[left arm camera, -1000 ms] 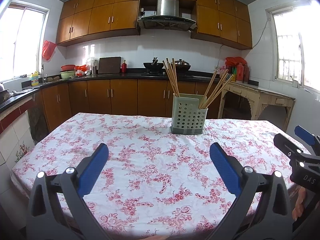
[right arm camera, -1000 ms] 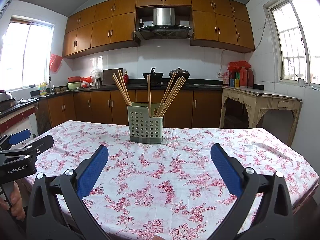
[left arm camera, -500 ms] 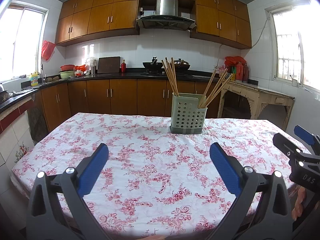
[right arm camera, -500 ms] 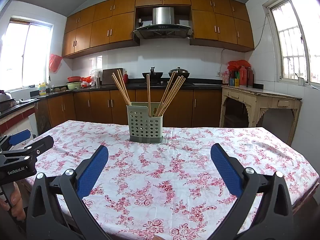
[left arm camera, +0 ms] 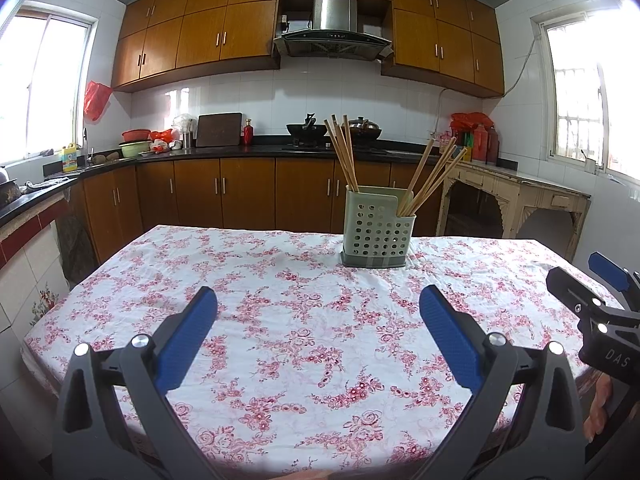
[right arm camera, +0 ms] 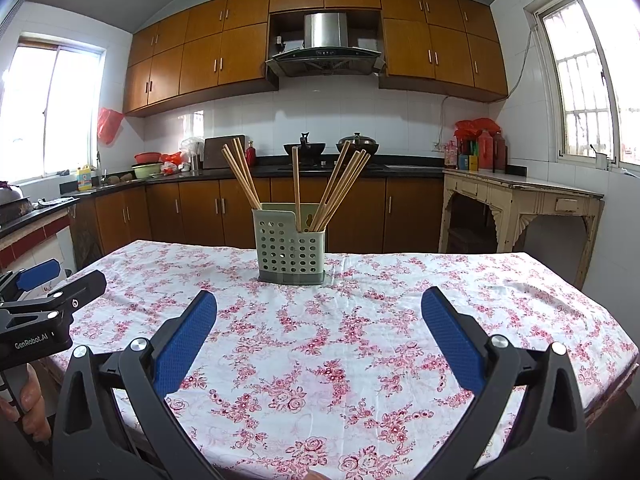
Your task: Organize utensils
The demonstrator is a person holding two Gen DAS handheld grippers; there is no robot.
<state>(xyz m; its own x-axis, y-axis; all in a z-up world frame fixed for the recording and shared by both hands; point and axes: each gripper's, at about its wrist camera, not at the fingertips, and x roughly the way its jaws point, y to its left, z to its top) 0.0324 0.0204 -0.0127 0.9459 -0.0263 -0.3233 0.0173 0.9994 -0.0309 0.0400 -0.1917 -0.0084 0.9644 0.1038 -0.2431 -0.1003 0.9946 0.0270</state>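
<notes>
The left gripper (left arm camera: 318,308) hovers level above the near edge of the surface (left arm camera: 280,320), a table under a white cloth printed with red flowers, its jaws wide apart with nothing between the blue pads (left arm camera: 188,336). The right gripper (right arm camera: 319,310) sits in the same pose over the near edge further right, jaws likewise spread and empty. Each shows at the margin of the other's view: the right gripper's black frame (left arm camera: 600,328) at the right, with fingers of the person's hand (left arm camera: 598,408) wrapped on its grip, and the left gripper's frame (right arm camera: 44,312) at the left, held by a hand (right arm camera: 28,404) low beside the near left corner.

The pale green perforated plastic utensil holder (right arm camera: 289,246) stands upright on the surface towards the far edge, well apart from both grippers. Wooden chopsticks (right arm camera: 340,184) lean out of it: a bunch tilted left, one nearly upright, and a bunch fanned right. From the left wrist the holder (left arm camera: 376,234) lies right of centre.

Between the grippers and the holder the cloth is bare apart from some wrinkles, with open room out to the left and right edges. Behind the far edge run brown cabinets (right arm camera: 200,212) under a dark kitchen counter.
</notes>
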